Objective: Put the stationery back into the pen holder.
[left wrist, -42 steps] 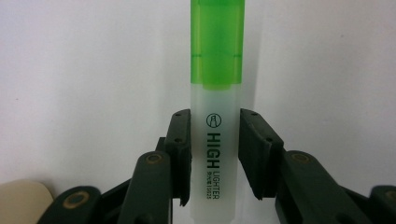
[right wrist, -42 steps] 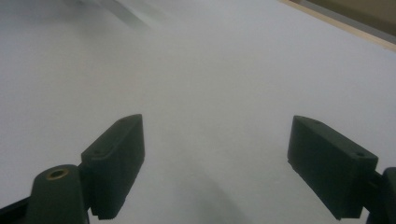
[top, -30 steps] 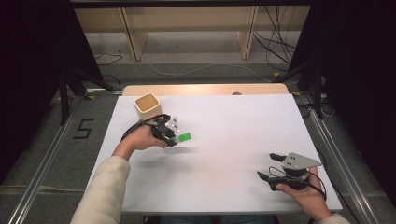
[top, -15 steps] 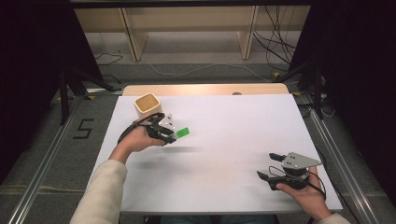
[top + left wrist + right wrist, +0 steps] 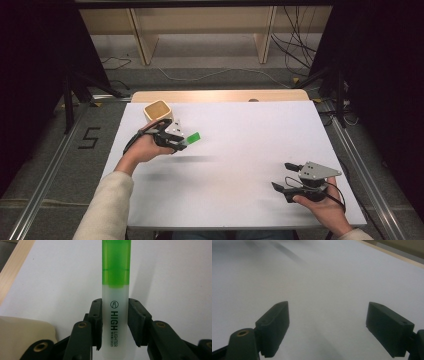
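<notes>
highlighter (image 5: 115, 302) between left hand-held gripper (image 5: 115, 322) pads

There was one green highlighter (image 5: 115, 302), one small cream-coloured cup (image 5: 158, 110) and one white table (image 5: 240, 150) with one wooden strip (image 5: 220, 96) along its far edge. Two grippers were counted, the left gripper (image 5: 181, 142) and the right gripper (image 5: 283, 176), each carried by one hand, and each had two black jaws.
</notes>
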`<state>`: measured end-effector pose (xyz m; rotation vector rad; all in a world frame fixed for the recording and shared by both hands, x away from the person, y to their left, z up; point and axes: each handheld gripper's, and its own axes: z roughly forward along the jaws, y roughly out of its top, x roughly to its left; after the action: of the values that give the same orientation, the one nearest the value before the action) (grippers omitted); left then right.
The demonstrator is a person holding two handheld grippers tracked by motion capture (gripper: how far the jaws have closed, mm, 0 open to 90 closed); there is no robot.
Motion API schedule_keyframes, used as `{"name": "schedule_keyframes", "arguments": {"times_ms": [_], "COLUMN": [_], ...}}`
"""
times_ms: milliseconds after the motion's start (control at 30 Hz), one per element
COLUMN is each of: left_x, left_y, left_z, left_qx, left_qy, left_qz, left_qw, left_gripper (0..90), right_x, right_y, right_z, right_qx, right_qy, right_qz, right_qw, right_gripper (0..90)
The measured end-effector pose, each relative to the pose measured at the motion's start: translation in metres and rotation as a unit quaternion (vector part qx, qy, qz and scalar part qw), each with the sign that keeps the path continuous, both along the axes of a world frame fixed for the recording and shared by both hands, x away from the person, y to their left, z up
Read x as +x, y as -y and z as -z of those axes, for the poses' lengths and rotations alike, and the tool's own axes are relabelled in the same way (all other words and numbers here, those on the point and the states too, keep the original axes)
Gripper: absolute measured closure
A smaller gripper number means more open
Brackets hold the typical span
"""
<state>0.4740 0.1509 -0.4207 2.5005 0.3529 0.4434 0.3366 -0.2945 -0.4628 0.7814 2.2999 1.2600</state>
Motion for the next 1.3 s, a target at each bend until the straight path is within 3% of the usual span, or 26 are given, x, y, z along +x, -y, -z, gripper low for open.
{"name": "schedule_keyframes", "arguments": {"times_ms": [467, 767, 1133, 1300], "left_x": [-0.001, -0.001, 0.001, 0.001], "left_y": [-0.011, -0.016, -0.022, -0.026], "left_z": [-0.003, -0.004, -0.004, -0.003], "left_qx": [-0.043, -0.059, -0.1, -0.117], "left_qy": [0.015, 0.023, 0.037, 0.047], "left_qz": [-0.031, -0.047, -0.078, -0.095], "left_qw": [0.9985, 0.9969, 0.9912, 0.9874], "left_gripper": [66.2, 66.1, 66.1, 66.1], "right_x": [0.004, 0.004, 0.004, 0.004], "right_y": [-0.005, -0.006, -0.006, -0.006], "right_z": [0.001, 0.0, 0.0, 0.001], "right_qx": [0.005, 0.005, 0.003, 0.003], "right_qy": [-0.002, -0.003, 0.0, 0.0], "right_qz": [-0.006, -0.004, -0.007, -0.006], "right_qw": [1.0, 1.0, 1.0, 1.0], "right_gripper": [19.6, 19.6, 19.6, 19.6]}}
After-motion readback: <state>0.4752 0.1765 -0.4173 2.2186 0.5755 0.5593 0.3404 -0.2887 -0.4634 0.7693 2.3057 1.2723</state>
